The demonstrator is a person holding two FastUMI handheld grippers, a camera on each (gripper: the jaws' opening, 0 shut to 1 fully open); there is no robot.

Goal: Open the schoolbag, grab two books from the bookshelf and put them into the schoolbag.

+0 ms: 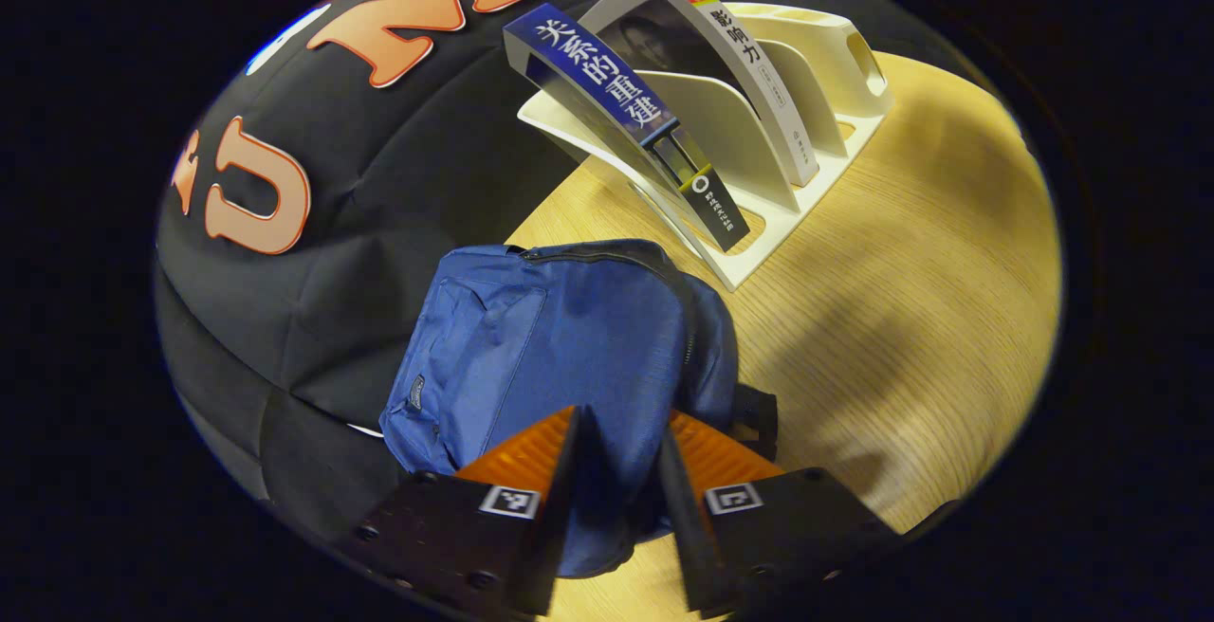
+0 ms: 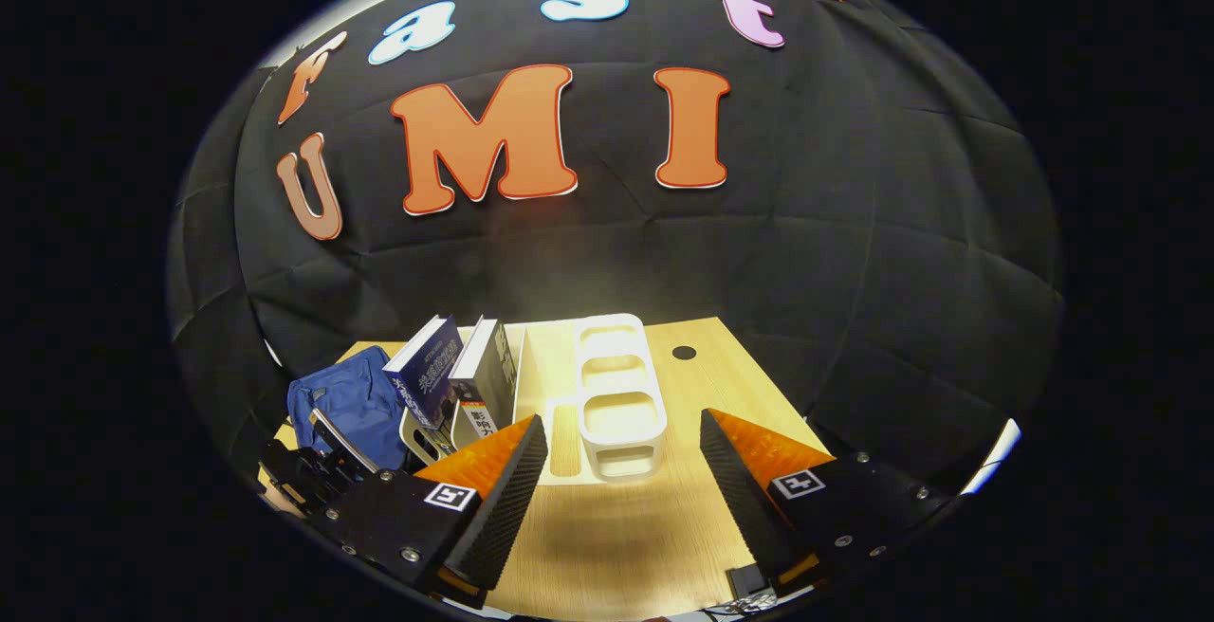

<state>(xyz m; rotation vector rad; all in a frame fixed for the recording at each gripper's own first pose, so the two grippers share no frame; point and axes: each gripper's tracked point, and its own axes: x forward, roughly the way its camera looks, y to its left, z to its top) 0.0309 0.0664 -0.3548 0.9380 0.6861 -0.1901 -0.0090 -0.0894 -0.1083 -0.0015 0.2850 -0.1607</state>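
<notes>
Left gripper (image 1: 621, 447) poised over the blue schoolbag (image 1: 560, 347), fingers a narrow gap apart with bag fabric showing between them; whether any fabric is pinched, cannot tell. Right gripper (image 2: 621, 470) held wide open above the wooden tabletop (image 2: 607, 527), nothing between its fingers. In the right gripper view, the left gripper (image 2: 318, 470) seen farther off at the bag's near side.

Schoolbag lying at the table's left end against the black cloth wall (image 2: 854, 252), zipper (image 1: 607, 254) running along its top edge toward the rack and, as far as visible, closed. Judged to be the opening step, not yet accomplished.

For a clean opening: locate the zipper pull, not made out in either view; pin the bag body with one gripper while drawing the pull along the track with the other. Soft fabric likely to bunch and slide if unrestrained.

White slotted bookshelf (image 1: 806, 129) just beside the bag. Blue-spined book (image 1: 626, 119) in the slot nearest the bag, white-spined book (image 1: 749, 72) in the next, both leaning; remaining slots empty.

Surface: light wood-grain, flat, with a small dark round mark (image 2: 683, 353) near the far edge. Booth enclosed by quilted black cloth behind and to the sides.
</notes>
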